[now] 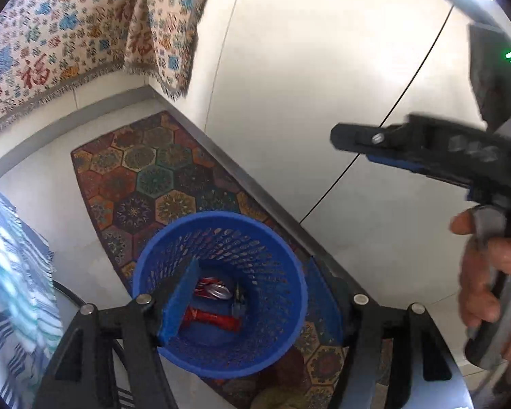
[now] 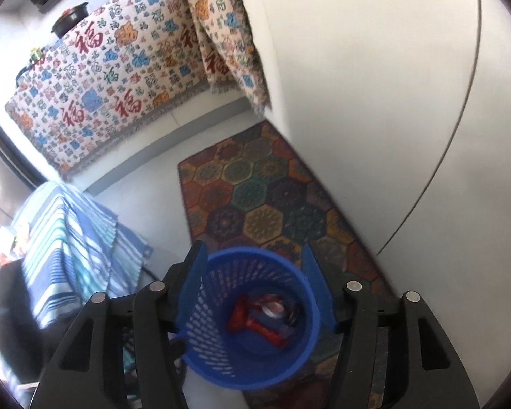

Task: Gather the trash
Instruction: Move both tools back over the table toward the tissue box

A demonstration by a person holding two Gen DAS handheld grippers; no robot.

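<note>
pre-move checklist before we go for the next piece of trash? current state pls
1. Left gripper empty: ok, jaws apart, nothing between them.
2. Right gripper empty: ok, jaws apart, nothing between them.
3. Trash landed in the blue basket: ok, a crushed can and a red wrapper lie on its bottom.
4. Basket upright on the patterned rug: ok, standing, rim up.
5. Grippers clear of each other: ok, the right one sits off to the side in the left wrist view, not touching.
6. Next trash item located: cannot tell, none visible in either view.
</note>
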